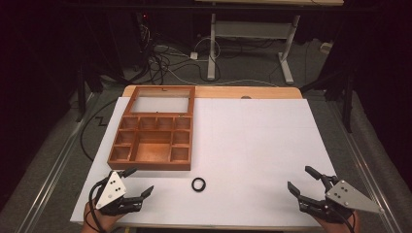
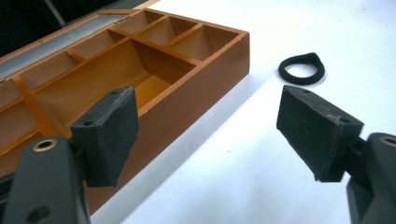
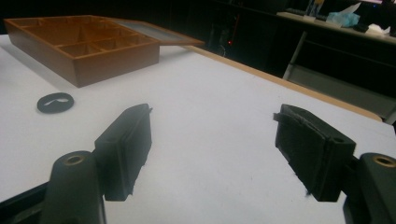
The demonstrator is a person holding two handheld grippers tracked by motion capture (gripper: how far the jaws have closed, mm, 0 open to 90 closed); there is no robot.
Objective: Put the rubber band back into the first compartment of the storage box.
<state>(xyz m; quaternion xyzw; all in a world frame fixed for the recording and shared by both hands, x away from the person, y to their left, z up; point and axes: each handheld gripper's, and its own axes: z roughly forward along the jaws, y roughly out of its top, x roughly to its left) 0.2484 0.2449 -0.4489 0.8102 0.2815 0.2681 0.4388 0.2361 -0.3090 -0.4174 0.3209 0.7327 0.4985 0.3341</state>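
White table (image 1: 252, 145) with wooden box (image 1: 153, 141) and black ring (image 1: 198, 184)
Left gripper (image 1: 137, 182) and right gripper (image 1: 301, 179): jaws apart, holding nothing

Bare white table (image 1: 252, 141) around black ring (image 1: 198, 184); wooden box (image 1: 153, 141) just behind.

Left gripper (image 1: 138, 180) and right gripper (image 1: 303, 178) are held low at the near corners, well apart, each carried in one hand. Both are angled inward, jaws spread with nothing between the pads.
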